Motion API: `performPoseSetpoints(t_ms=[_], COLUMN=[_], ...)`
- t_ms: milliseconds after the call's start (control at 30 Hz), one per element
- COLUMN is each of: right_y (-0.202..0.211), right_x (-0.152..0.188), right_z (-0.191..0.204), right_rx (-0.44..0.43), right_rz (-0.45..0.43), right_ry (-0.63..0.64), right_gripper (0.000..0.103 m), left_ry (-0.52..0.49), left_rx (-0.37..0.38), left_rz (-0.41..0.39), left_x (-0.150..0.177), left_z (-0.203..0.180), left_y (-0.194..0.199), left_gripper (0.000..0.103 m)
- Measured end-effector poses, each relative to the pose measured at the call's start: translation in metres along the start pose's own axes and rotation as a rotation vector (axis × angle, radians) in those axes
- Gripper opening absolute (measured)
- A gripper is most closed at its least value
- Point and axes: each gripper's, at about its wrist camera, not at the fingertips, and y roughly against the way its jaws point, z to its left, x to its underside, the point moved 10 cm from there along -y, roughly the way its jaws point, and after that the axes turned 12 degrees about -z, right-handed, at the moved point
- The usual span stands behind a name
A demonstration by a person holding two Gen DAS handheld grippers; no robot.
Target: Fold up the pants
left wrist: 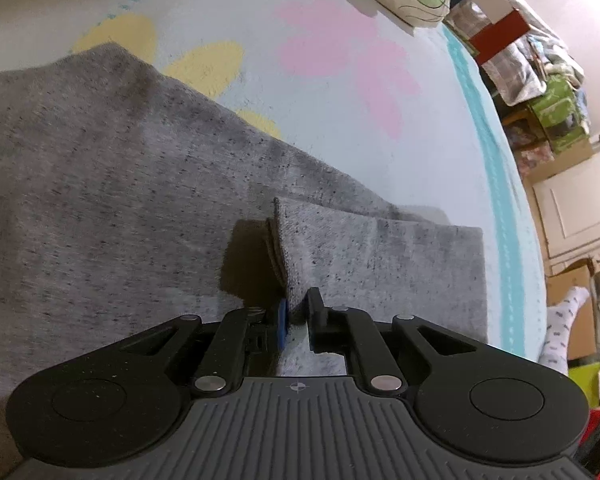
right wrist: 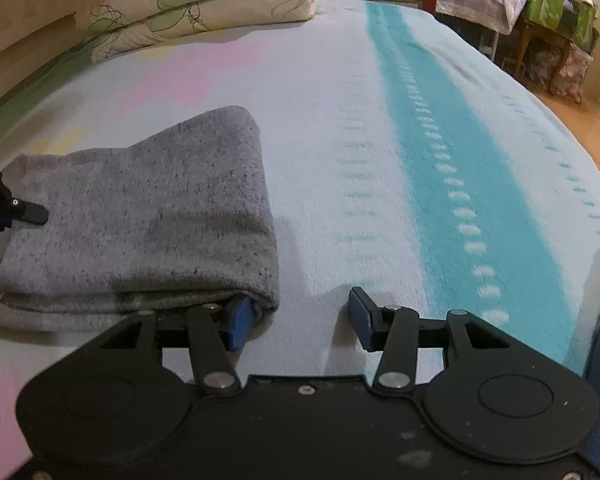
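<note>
Two letters or so of white print are seen on the black body of the left gripper (right wrist: 28,214) at the left edge of the right wrist view, too small to be read; no other writing is made out. The grey pants (right wrist: 140,216) are laid folded on the bed (right wrist: 320,140), which is covered by a pale blanket with pink and yellow shapes and a teal stripe (right wrist: 452,160). A raised fold of the pants is pinched between the clenched left gripper's blue pads. The right gripper (right wrist: 300,316) is held released, its left pad touching the near corner of the folded pants, its right pad over bare blanket. Folded floral bedding (right wrist: 196,0) is stacked at the head of the bed. Cluttered furniture (right wrist: 556,12) is seen past the bed's right side.
</note>
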Motion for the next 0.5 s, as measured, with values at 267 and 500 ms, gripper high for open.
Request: performPoseSetpoints(t_ms=[267,500], right_y=[0.021,0.008], right_x=[-0.012,-0.039], right_z=[-0.011,0.033], right_rx=[0.061,-0.082], right_rz=[-0.019,-0.105], right_ry=[0.033,0.079], right_gripper=[0.049,0.02], left_ry=[-0.166,-0.291], left_rx=[-0.041,0.058], left_rz=[-0.142,-0.142], left_x=[-0.019,0.011], left_z=[-0.004,-0.047], left_y=[0.039,0.028], left_gripper=[0.01,0.01])
